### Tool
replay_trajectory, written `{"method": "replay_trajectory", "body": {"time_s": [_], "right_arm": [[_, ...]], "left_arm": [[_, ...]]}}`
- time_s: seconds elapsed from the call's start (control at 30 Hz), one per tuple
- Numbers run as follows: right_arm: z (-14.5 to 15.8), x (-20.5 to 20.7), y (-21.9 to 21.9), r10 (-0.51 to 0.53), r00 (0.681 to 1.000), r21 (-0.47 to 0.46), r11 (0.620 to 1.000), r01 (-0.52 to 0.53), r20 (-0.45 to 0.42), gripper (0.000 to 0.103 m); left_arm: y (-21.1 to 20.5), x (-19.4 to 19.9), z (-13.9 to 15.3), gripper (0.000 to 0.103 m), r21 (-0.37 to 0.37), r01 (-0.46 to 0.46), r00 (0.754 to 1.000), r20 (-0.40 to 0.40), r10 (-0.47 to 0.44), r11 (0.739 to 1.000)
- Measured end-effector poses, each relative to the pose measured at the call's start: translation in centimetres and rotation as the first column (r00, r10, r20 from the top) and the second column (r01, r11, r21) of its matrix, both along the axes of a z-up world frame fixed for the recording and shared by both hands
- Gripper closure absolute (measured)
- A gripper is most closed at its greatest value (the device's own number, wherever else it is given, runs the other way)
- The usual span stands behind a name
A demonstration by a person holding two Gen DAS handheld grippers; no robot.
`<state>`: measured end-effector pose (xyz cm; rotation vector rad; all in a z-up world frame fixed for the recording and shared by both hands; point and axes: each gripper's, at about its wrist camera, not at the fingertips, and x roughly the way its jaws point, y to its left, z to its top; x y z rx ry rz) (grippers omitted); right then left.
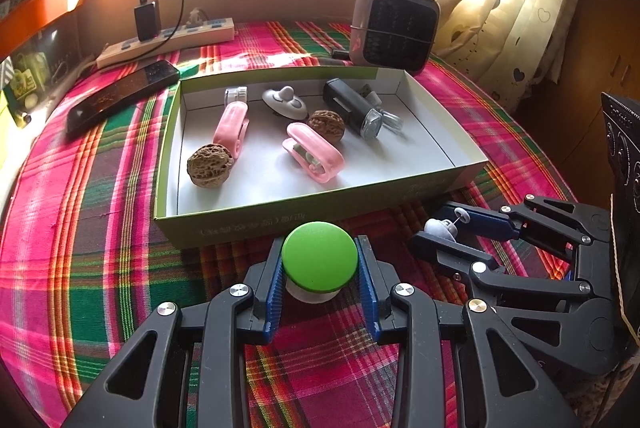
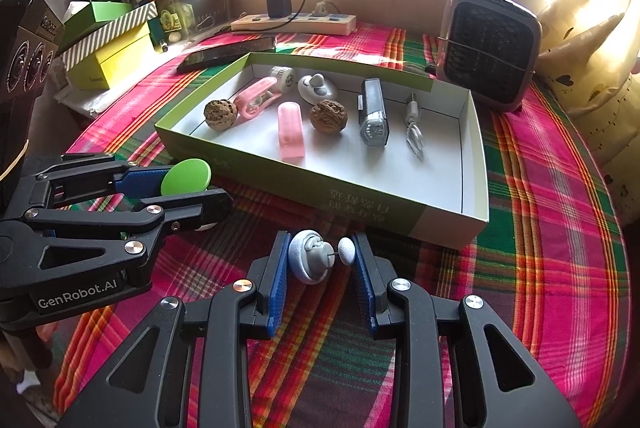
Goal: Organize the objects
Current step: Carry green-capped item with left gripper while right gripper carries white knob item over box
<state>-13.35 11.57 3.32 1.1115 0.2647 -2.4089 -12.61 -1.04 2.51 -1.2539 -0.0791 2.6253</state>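
My left gripper is shut on a green-capped round object with a white base, just in front of the shallow green-and-white box. My right gripper is shut on a small grey suction hook with a pin and knob, near the box's front wall. Each gripper shows in the other's view: the right one, the left one. The box holds two walnuts, two pink clips, a grey hook, a black bike light and a cable.
A small heater stands behind the box at right. A power strip with a charger and a dark remote lie at back left. Yellow and green boxes sit at far left. A plaid cloth covers the surface.
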Motion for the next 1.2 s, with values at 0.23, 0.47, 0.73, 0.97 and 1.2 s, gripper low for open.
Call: {"method": "replay_trajectory", "body": {"time_s": [0.23,0.47,0.73,0.97,1.2], "right_arm": [[0.9,0.3,0.3,-0.007,1.000,-0.010,1.000,0.007,-0.021,0.071],[1.7,0.4,0.4,-0.009,0.999,-0.020,1.000,0.008,-0.037,0.071],[2.8,-0.4,0.8,-0.028,0.998,-0.025,0.999,0.026,-0.060,0.071],[3.4,-2.3,1.2,-0.054,0.996,-0.017,0.998,0.053,-0.072,0.071],[3.1,-4.4,1.2,-0.069,0.996,0.003,0.998,0.069,-0.061,0.071]], "left_arm": [[0.0,0.6,0.9,0.072,0.010,0.005,1.000,-0.021,-0.005,1.000],[-0.3,0.9,1.8,0.072,0.025,0.006,0.999,-0.034,-0.005,1.000],[-0.7,0.2,2.5,0.072,0.029,-0.001,0.999,-0.042,0.002,1.000],[-1.0,-1.2,3.1,0.072,0.030,-0.008,0.998,-0.054,0.010,1.000],[-1.7,-2.9,2.8,0.072,0.046,-0.025,0.999,-0.044,0.027,0.999]]}}
